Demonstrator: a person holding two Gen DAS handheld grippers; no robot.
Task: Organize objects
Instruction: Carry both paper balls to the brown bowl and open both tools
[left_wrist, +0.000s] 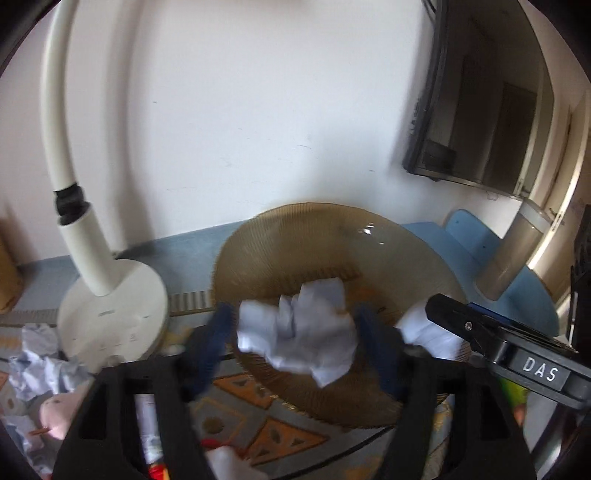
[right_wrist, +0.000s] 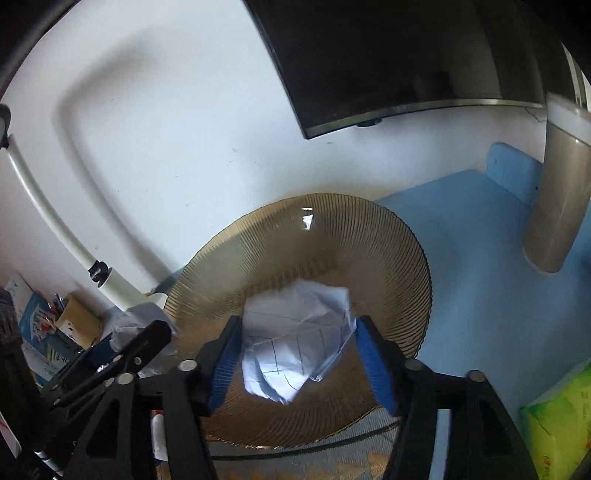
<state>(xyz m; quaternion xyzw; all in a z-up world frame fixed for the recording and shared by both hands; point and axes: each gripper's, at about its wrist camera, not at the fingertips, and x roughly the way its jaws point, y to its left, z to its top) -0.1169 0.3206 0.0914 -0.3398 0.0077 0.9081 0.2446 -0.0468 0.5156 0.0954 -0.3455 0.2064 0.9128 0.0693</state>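
A ribbed amber glass plate (left_wrist: 332, 236) (right_wrist: 332, 229) lies on the blue table near the wall. My left gripper (left_wrist: 295, 339) is shut on a crumpled white paper ball (left_wrist: 299, 332) and holds it over the plate's near edge. My right gripper (right_wrist: 299, 350) is shut on another crumpled paper (right_wrist: 295, 336) with pen lines, over the plate's middle. The right gripper's black body (left_wrist: 498, 339) shows at the right of the left wrist view, with its paper (left_wrist: 428, 328). The left gripper's body (right_wrist: 110, 365) shows at the left of the right wrist view.
A white desk lamp (left_wrist: 110, 306) stands left of the plate. More crumpled papers (left_wrist: 37, 365) and a pink soft toy (left_wrist: 59, 413) lie at lower left. A beige cup (right_wrist: 561, 199) stands at the right, a green packet (right_wrist: 561, 424) at lower right, a monitor (right_wrist: 388, 55) above.
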